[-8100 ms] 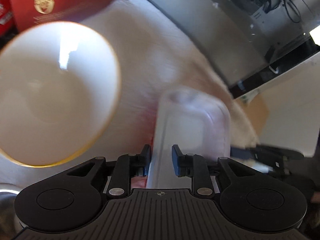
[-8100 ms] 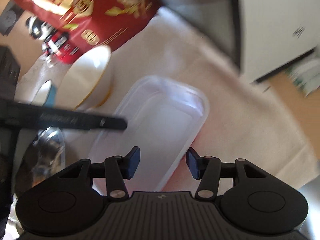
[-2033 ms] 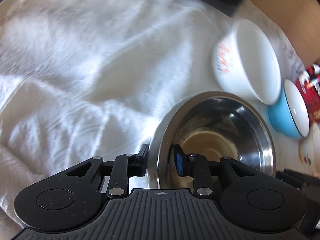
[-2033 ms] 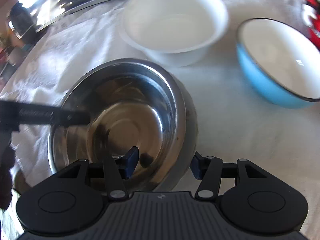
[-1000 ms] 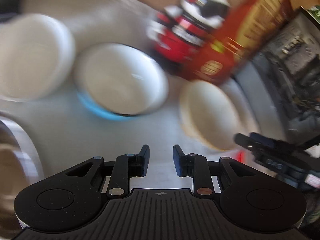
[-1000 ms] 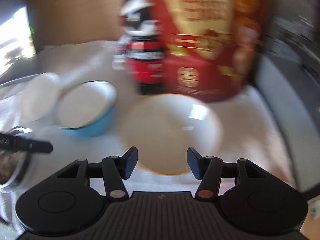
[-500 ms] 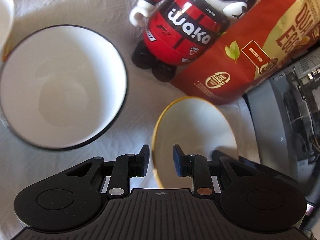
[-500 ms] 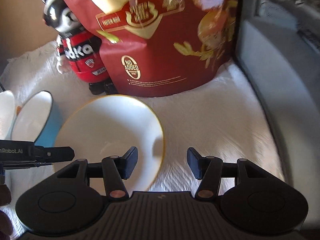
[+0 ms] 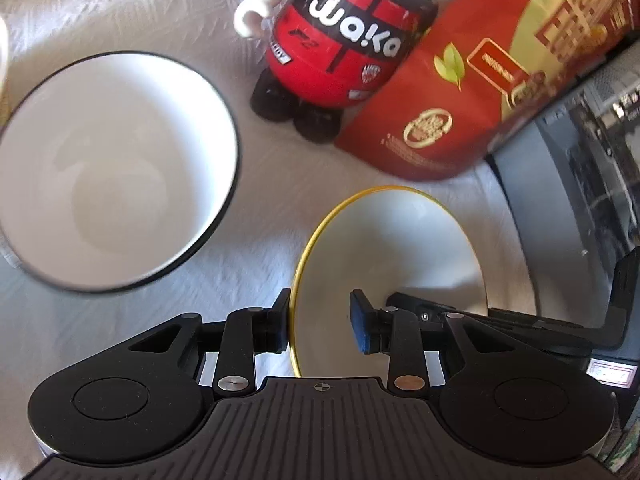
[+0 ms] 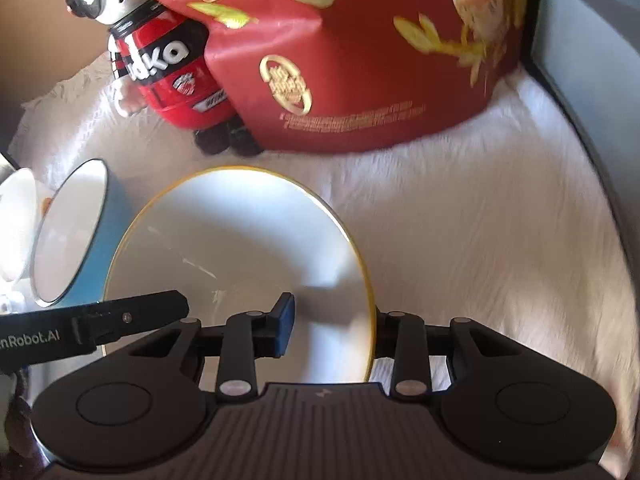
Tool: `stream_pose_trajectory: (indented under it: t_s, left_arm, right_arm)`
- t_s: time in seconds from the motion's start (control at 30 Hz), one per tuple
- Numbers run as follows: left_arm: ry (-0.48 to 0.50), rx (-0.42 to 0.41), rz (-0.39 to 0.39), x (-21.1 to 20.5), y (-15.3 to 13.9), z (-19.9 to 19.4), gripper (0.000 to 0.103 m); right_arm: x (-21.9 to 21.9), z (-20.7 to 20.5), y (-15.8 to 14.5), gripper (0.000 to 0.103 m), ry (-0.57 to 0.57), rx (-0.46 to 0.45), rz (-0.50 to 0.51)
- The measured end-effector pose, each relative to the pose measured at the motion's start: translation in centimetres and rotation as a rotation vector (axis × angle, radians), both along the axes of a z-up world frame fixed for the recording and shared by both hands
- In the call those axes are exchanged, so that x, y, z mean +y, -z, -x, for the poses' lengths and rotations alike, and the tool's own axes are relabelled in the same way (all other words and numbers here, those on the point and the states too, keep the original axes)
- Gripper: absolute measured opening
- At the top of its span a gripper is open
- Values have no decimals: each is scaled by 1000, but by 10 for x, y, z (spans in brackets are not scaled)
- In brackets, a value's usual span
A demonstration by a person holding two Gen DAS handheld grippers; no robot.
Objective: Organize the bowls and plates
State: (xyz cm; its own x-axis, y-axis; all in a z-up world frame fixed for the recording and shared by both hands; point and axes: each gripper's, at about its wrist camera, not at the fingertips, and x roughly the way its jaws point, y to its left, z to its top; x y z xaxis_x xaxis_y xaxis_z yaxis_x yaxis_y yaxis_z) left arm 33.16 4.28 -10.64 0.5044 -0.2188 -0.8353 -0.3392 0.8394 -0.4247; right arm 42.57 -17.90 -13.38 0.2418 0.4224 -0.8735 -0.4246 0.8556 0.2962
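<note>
left wrist: "Waka" on red-black cartoon figurine [image 9: 344, 40]; left gripper [image 9: 322, 326] spread astride rim of white gold-rimmed ceramic bowl [image 9: 400, 248], pads not visibly pressing; white textured cloth [image 9: 132, 4] | right wrist: "PROTEIN-RICH" on red snack pouch [image 10: 360, 60]; right gripper [image 10: 332, 330], jaws just closing, straddles same bowl's rim, grip unclear; blue bowl [image 10: 80, 236] left.

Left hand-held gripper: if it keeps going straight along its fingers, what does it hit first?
The gold-rimmed bowl. Its near rim already sits between the fingers of the left hand-held gripper, so the bowl's inner wall comes first. The red snack bag lies well beyond; depth is uncertain.
</note>
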Motion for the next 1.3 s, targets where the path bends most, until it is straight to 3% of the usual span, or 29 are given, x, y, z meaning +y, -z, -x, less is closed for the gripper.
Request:
stream_pose_trajectory:
  t_s: [0.2,0.47,0.63,0.97,1.1,1.3]
  left_arm:
    - [46,26,-59,9,-10,47,35]
    - [0,57,-31,55,-9,115,35]
    - [-35,72,-14,79,-5,139,35]
    - [13,40,4,88,-4,148,36]
    - [32,26,50,96,-6,150,30]
    - [17,-42,70,122,-27,161,25]
  right_arm:
    - [11,55,4,35,-53,65,-14]
    - [51,129,7,36,-155,113,-31]
    - [81,158,2,40,-192,89,-19]
    - [90,167,-4,40,-164,61,22]
    - [86,168,-4,40,-131,63,33]
    - [83,167,-25,40,-77,-32,40]
